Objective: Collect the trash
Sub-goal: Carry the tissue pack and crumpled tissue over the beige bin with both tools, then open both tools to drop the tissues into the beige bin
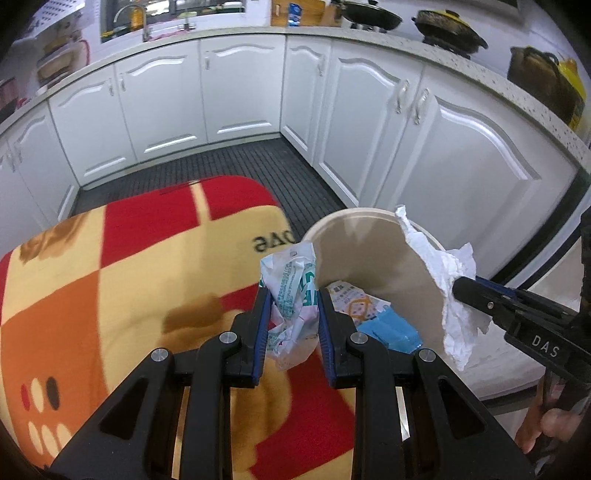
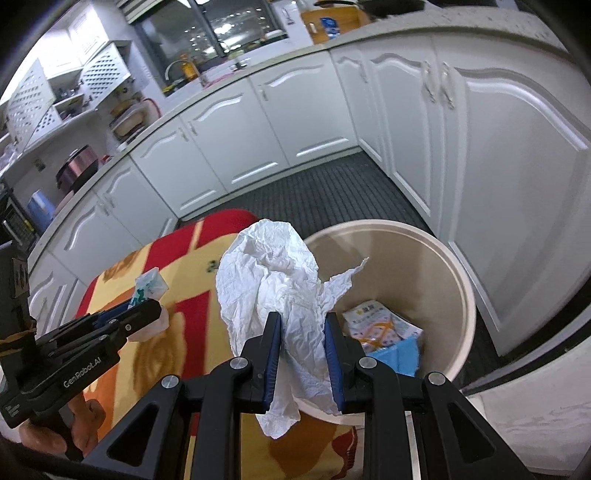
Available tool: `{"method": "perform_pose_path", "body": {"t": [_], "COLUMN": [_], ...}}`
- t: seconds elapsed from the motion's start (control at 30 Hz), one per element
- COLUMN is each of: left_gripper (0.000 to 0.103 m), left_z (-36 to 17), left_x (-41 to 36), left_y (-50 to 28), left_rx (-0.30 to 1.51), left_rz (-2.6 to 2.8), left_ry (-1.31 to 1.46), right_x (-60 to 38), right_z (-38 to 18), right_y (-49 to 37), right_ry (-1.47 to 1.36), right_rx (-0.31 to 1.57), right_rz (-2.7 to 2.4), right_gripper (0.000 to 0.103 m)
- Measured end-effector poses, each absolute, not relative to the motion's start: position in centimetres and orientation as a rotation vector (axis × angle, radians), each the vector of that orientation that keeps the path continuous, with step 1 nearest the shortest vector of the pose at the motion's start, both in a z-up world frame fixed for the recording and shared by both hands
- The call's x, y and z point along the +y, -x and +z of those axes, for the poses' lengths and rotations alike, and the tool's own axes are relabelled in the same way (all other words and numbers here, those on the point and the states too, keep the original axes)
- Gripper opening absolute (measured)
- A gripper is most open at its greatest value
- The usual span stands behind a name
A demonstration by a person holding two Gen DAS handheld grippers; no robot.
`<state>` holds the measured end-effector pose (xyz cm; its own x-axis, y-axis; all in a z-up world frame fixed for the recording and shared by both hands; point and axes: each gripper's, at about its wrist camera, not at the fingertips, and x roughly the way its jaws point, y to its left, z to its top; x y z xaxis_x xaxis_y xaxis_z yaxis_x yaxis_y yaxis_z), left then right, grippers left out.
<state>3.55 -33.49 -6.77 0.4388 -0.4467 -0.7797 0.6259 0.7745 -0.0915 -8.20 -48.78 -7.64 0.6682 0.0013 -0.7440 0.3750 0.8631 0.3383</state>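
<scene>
My left gripper (image 1: pixel 292 301) is shut on a crumpled white plastic wrapper with green print (image 1: pixel 291 291), held just left of the beige trash bin (image 1: pixel 373 225). My right gripper (image 2: pixel 303 325) is shut on a crumpled white sheet of paper (image 2: pixel 269 280), hanging over the near left rim of the bin (image 2: pixel 454 266). In the left wrist view that paper (image 1: pixel 443 277) hangs at the bin's right rim with the right gripper (image 1: pixel 466 287) clamped on it. In the right wrist view the left gripper (image 2: pixel 155 308) with its wrapper (image 2: pixel 149 286) is at the left. Inside the bin lie a printed packet (image 2: pixel 376 325) and blue paper (image 2: pixel 402 356).
A red, orange and cream patterned mat (image 1: pixel 122 280) covers the surface under both grippers. White kitchen cabinets (image 1: pixel 236 92) wrap around a dark ribbed floor mat (image 1: pixel 229 166). Pots (image 1: pixel 447 26) stand on the counter at the right. A person's hand (image 1: pixel 546 424) holds the right gripper's handle.
</scene>
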Motion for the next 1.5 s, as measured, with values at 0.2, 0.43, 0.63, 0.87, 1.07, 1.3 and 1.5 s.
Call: {"method": "perform_pose_path", "body": {"t": [0.2,0.43,0.63,0.87,1.07,1.3,1.5], "left_gripper": [0.022,0.022,0.022,0.022,0.023,0.039,0.052], "left_z": [-7.8,-9.4,-10.5,-11.3,-11.7,-12.3,-12.2], "left_x": [-36.0,-38.2,-39.5,-40.3,-40.7,-41.1,-41.1], "left_y": [-3.5,-3.6,-3.7,-4.0,-4.2,-4.5,-4.3], "left_rx": [0.921,0.962,0.977,0.988,0.993,1.019,1.014], "left_rz": [-0.704,-0.727,-0.724,-0.711,-0.710,-0.728,-0.757], "left_ry": [-0.235,-0.249,-0.270,-0.288,-0.293,-0.288,-0.278], "right_x": [-50.5,-52.2,-53.3,-54.0,-54.0,-54.3,-54.4], "right_z": [-8.8,-10.6,-12.2,-13.3,-13.6,-14.3,-14.8], "right_y": [8.6,8.5,8.2,7.7,7.1,6.6,6.9], "right_ry": [-0.525,-0.561,-0.591,-0.612,-0.619,-0.637,-0.657], "right_rx": [0.832,0.857,0.882,0.899,0.906,0.921,0.914], "right_rz": [-0.257,-0.289,-0.307,-0.314,-0.317,-0.325,-0.333], "right_gripper": [0.022,0.022,0.022,0.022,0.022,0.026,0.048]}}
